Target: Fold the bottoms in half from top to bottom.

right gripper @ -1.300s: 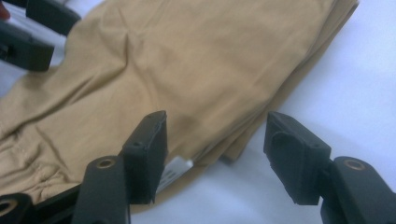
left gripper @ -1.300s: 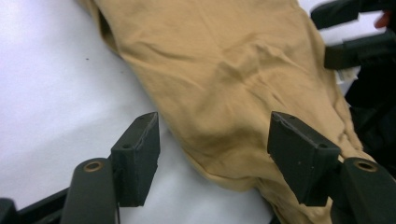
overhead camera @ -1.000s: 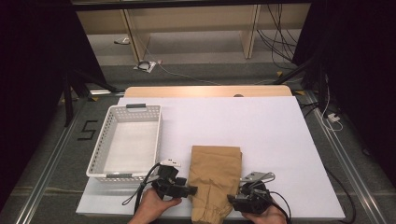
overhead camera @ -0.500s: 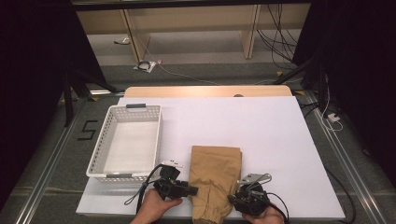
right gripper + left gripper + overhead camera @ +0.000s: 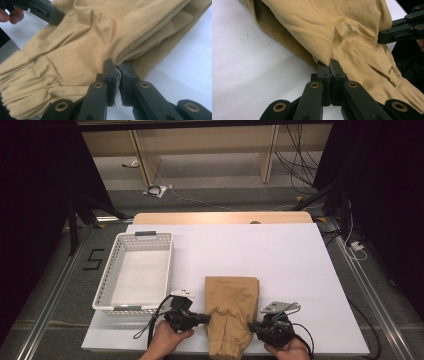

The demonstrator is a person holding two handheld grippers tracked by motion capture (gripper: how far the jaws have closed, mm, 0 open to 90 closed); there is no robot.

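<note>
Trousers [image 5: 231, 312], tan and folded, lie at the lower centre of the high view on the white table [image 5: 295, 260], elastic cuff hanging at the near edge. Left hand-held gripper [image 5: 202, 318] comes in from the lower left, its jaws having just been closing, and now clenches the cloth's left edge; in the left gripper view the left hand-held gripper [image 5: 329, 65] pinches a fold tight. Right hand-held gripper [image 5: 252, 326], at the lower right, has also just been closing; in the right gripper view the right hand-held gripper [image 5: 117, 65] bites the layered edge. White basket [image 5: 117, 265] sits at the left, just beside the trousers.
</note>
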